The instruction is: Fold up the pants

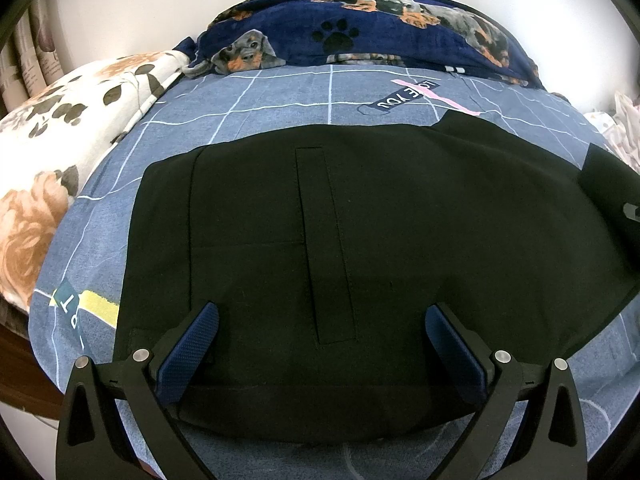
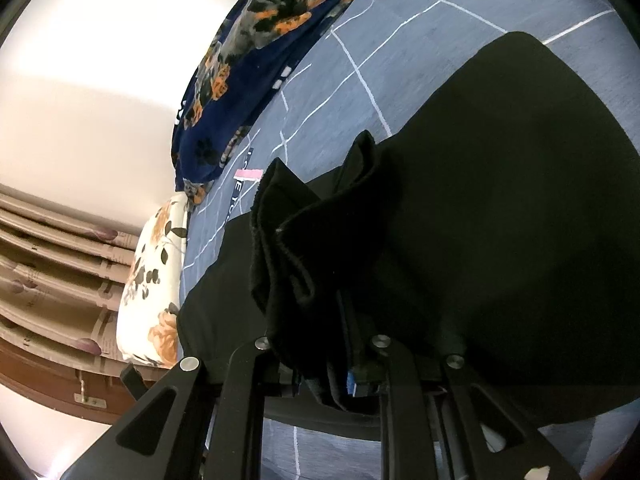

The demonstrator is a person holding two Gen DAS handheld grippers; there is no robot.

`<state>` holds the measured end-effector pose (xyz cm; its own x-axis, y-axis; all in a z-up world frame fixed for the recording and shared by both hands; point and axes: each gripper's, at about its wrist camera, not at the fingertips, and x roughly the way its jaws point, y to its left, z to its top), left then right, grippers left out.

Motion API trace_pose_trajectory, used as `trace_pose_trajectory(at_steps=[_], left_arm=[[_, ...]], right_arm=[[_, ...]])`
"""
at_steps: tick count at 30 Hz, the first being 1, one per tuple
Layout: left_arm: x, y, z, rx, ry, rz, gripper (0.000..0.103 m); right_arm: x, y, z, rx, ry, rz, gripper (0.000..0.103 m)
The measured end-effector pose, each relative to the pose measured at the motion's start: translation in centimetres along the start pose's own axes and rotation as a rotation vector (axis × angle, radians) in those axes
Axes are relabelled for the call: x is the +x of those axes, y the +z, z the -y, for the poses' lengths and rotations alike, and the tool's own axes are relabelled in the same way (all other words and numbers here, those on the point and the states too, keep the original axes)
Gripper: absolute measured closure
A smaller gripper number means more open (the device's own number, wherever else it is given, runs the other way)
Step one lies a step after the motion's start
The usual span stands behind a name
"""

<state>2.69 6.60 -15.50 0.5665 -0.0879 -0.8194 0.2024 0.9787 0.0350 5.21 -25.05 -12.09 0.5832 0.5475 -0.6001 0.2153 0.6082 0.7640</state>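
Pants [image 1: 360,240]: black, spread flat on the blue grid-print sheet [image 1: 260,112] of a bed; a long stitched welt pocket runs down the middle of the panel in the left wrist view. Near edge lies between the fingers of the left gripper [image 1: 322,344].

Left gripper: jaws spread wide, blue pads [image 1: 188,356] on either side of the fabric, gripping nothing; whether the pads touch the cloth cannot be told.

Right gripper [image 2: 326,384]: jaws closed on a bunched fold of the pants [image 2: 500,220], the gathered hem edges standing up in ruffles above the fingers. The fingertips are mostly buried in cloth, so the exact pinch point is probably just behind the folds. The rest of the garment extends away flat to the right in this view.

Blanket [image 1: 380,28]: navy, dog and paw print, heaped at the far side of the sheet.

Pillow [image 1: 68,128]: white with orange flowers, at the left edge of the bed.

Curtain [image 2: 52,264]: beige, pleated, beyond the pillow in the right wrist view.
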Motion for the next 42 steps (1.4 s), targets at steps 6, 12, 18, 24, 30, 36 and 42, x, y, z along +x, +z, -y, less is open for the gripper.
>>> trace_pose_trajectory(at_steps=[6, 12, 18, 24, 30, 36, 42], left_arm=[[0.0, 0.0, 0.1, 0.0, 0.0, 0.0, 0.0], [0.0, 0.0, 0.1, 0.001, 0.001, 0.0, 0.0], [0.0, 0.0, 0.1, 0.001, 0.001, 0.0, 0.0], [0.0, 0.0, 0.1, 0.001, 0.001, 0.0, 0.0], [0.0, 0.0, 0.2, 0.001, 0.002, 0.0, 0.0], [0.0, 0.0, 0.2, 0.001, 0.002, 0.0, 0.0], [0.0, 0.1, 0.2, 0.001, 0.002, 0.0, 0.0]], right_arm=[[0.3, -0.2, -0.3, -0.006, -0.002, -0.007, 0.086], [0.5, -0.5, -0.8, -0.022, -0.006, -0.013, 0.086], [0.7, -0.5, -1.0, -0.032, -0.008, -0.02, 0.086], [0.7, -0.5, -1.1, -0.042, -0.014, -0.023, 0.086], [0.9, -0.7, -1.3, -0.05, -0.016, -0.028, 0.086], [1.1, -0.8, -1.4, -0.047, -0.015, -0.034, 0.084], [1.4, -1.0, -1.5, -0.035, 0.002, -0.054, 0.071]])
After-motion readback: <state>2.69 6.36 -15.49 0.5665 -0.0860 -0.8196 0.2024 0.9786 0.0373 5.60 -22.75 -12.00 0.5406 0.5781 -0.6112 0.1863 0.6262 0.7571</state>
